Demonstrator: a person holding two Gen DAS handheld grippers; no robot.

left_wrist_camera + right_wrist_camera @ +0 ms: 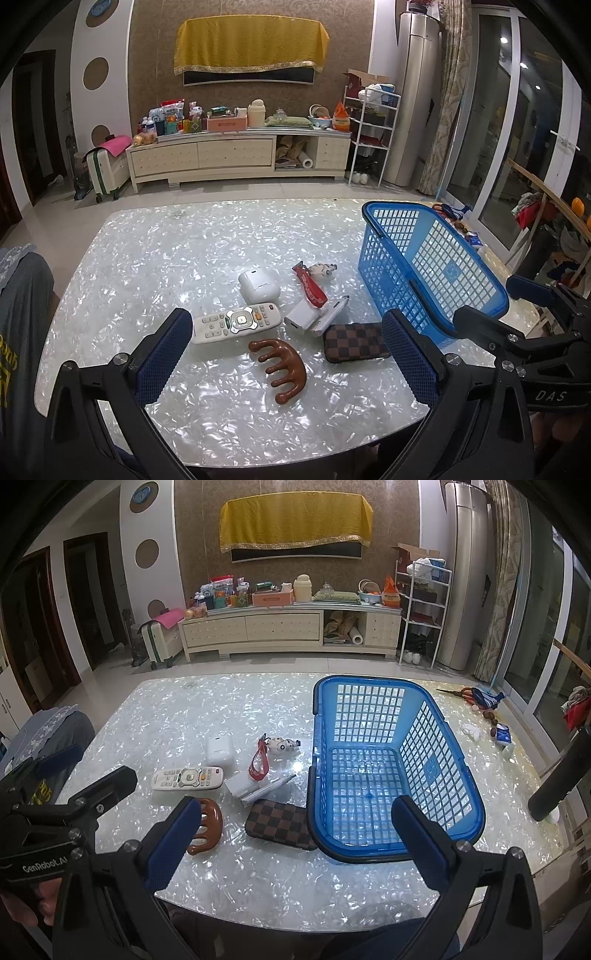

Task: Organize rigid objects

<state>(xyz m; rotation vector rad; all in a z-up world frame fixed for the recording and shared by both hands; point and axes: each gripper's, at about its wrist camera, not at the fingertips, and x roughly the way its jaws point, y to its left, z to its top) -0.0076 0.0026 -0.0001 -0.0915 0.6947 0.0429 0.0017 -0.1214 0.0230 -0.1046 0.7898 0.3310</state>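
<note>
On the pearl-patterned table [147, 258], a cluster of rigid items lies left of a blue plastic basket [369, 716]. The basket stands upright on the right half of the table, and its interior holds nothing.

Item positions, as seen from the left wrist view:
- White remote control [234, 323]: flat on the table, buttons up, at the left of the cluster.
- White rounded case [258, 286]: just behind the remote.
- Brown wooden comb-shaped massager [282, 365]: nearest the table's front edge, prongs pointing left.
- Checkered brown wallet [354, 341]: just beside the basket's near left corner; contact cannot be determined.
- White folded stand [317, 314]: between the remote and the wallet.
- Red strap [309, 286] with a small figurine keychain [323, 269]: behind the stand, near the basket's left wall.

Left gripper [288, 358]: jaws spread wide, holding nothing, raised above the table's front edge with the massager in line between its blue-padded fingers [162, 354].

Right gripper [295, 840]: jaws likewise spread wide and unloaded, hovering over the front edge, framing the wallet and the basket's near rim.

Scissors [461, 694] and small loose items lie at the far right edge of the table, well apart from the cluster.
</note>
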